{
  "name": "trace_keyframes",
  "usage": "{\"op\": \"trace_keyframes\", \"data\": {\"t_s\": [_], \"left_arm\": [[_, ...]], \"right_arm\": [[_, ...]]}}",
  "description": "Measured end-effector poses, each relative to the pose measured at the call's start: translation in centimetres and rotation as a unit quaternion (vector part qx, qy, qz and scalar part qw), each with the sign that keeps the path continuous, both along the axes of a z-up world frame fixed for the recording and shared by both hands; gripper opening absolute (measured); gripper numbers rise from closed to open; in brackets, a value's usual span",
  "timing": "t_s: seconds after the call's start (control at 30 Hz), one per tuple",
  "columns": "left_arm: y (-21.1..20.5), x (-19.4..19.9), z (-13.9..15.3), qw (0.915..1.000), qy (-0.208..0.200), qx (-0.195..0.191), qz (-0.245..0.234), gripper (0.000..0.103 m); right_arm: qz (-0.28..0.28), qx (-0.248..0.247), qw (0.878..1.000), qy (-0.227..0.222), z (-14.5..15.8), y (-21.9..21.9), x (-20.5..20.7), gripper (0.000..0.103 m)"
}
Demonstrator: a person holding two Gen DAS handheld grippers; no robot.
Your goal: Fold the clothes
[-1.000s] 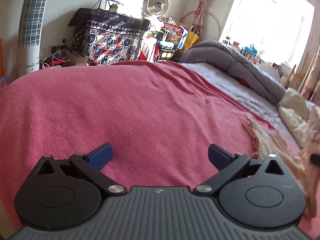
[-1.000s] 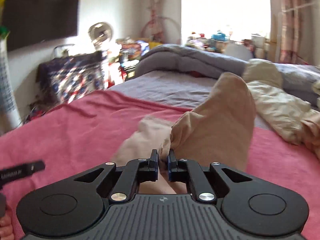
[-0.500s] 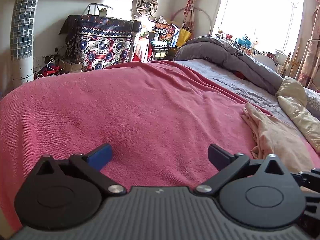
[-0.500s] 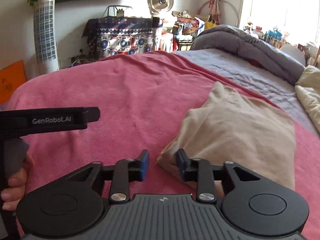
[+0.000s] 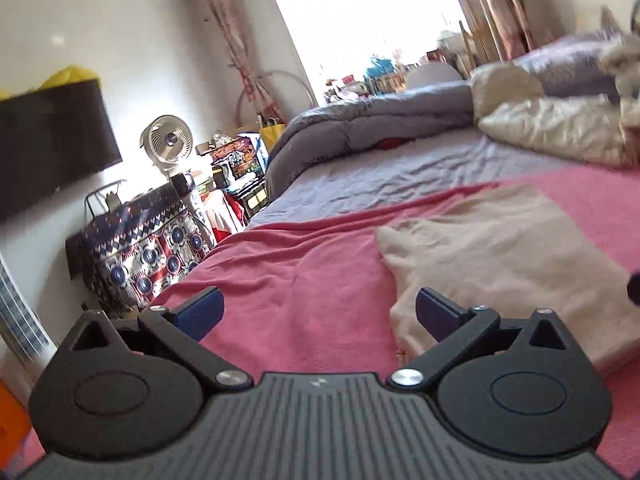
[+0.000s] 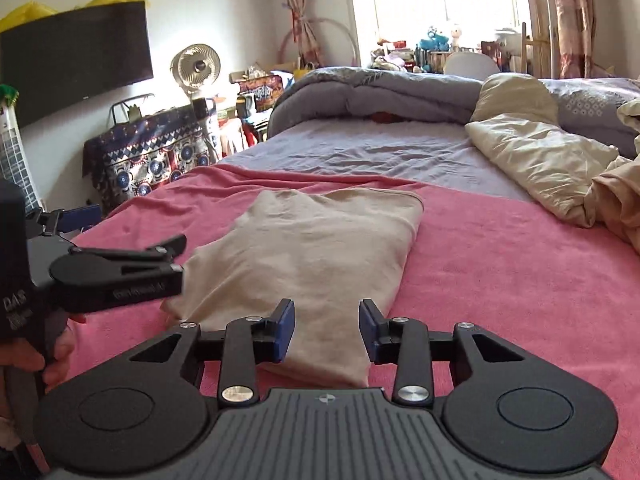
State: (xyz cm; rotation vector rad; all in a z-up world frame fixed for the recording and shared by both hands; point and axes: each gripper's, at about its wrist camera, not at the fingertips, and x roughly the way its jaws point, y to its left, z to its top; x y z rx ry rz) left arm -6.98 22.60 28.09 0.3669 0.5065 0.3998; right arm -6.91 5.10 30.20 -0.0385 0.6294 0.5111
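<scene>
Beige garment (image 6: 316, 256) lies folded flat on pink blanket (image 6: 500, 264). Your right gripper (image 6: 326, 330) half open over its near edge, gripping nothing. Left gripper (image 5: 318, 312) wide open, empty, at garment's left; "DAS" readable on its body.

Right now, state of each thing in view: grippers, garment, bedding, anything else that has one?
left gripper: open, empty, beside the garment's left edge.
right gripper: open, empty, over the garment's near end.
beige garment: folded, flat on the blanket, released.
pink blanket: spread over the bed.
grey duvet: bunched at the far end.
cream clothes: crumpled, unfolded.
TV: off.
</scene>
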Motion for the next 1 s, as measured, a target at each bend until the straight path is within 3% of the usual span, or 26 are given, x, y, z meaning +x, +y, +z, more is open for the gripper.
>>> {"op": "trace_keyframes", "data": {"t_s": [0.07,0.1,0.2,0.33,0.43,0.47,0.57,0.63,0.73,0.77,0.93,1.0], "left_arm": [[-0.4,0.8,-2.3,0.9981,0.049,0.035,0.01,0.103],[-0.3,0.3,-3.2,0.9977,0.053,0.04,0.014,0.103],[1.7,-0.9,-3.1,0.9973,0.068,0.002,0.028,0.103],[5.3,-2.4,-2.6,0.9924,0.08,-0.075,0.056,0.103],[6.9,-3.5,-0.8,0.9901,0.076,-0.086,0.081,0.102],[7.0,-3.8,0.3,0.9913,0.061,-0.085,0.08,0.097],[6.5,-3.5,5.3,0.9922,0.002,-0.125,0.008,0.098],[5.4,-1.4,8.3,0.9775,-0.009,-0.198,-0.073,0.101],[3.2,3.0,10.2,0.936,-0.002,-0.3,-0.184,0.102],[2.2,4.7,10.1,0.9283,0.004,-0.309,-0.206,0.102],[-2.2,14.0,6.3,0.9221,0.093,-0.313,-0.207,0.102],[-3.0,16.5,3.5,0.9342,0.136,-0.284,-0.168,0.102]], "right_arm": [[0.006,-0.013,1.0,0.007,-1.8,0.4,0.7,0.039],[0.008,-0.01,1.0,0.005,-2.4,0.4,0.6,0.039],[0.013,0.0,1.0,0.0,-4.4,0.2,0.3,0.043],[0.003,0.041,0.999,0.031,-5.3,-1.3,1.1,0.069],[0.004,0.053,0.998,0.041,-5.4,-1.7,1.4,0.075],[0.005,0.05,0.998,0.04,-5.4,-1.6,1.5,0.077],[0.011,0.046,0.998,0.038,-5.4,-1.3,1.4,0.082],[0.013,0.06,0.997,0.04,-5.4,-1.7,1.5,0.082],[0.013,0.091,0.995,0.05,-5.3,-2.4,1.7,0.083],[0.013,0.099,0.994,0.052,-5.3,-2.6,1.8,0.084],[0.011,0.13,0.99,0.06,-5.3,-3.5,1.9,0.084],[0.011,0.141,0.988,0.062,-5.3,-3.8,1.9,0.084]]}}
